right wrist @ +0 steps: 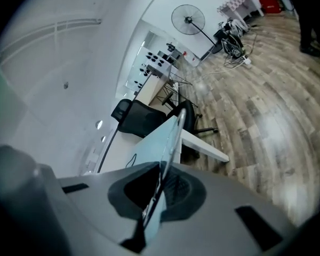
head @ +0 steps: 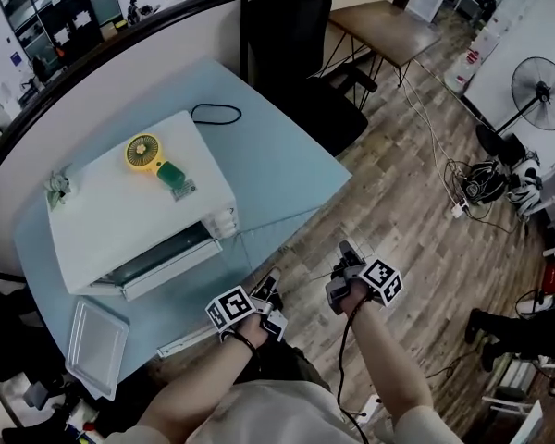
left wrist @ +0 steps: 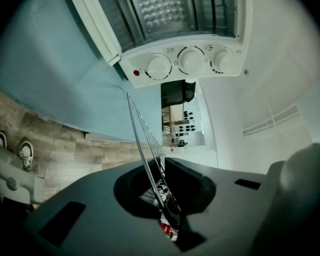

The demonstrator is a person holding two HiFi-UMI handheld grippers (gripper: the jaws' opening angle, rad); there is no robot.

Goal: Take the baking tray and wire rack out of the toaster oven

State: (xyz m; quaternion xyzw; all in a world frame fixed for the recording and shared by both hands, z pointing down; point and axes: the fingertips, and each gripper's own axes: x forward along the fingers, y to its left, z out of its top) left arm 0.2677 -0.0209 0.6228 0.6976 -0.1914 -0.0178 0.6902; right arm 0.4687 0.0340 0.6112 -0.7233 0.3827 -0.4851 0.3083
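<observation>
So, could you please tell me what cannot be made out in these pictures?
Wire rack: head view, wires too thin to trace.
Toaster oven cavity: head view, hidden under its own top; left gripper view, cut by the upper edge.
Knob markings: left gripper view, too small to read.

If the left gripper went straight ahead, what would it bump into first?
The left gripper is shut on the wire rack, which leads. Beyond that, its line seems to slip past the toaster oven's knob panel toward a far black chair; depth is unclear.
</observation>
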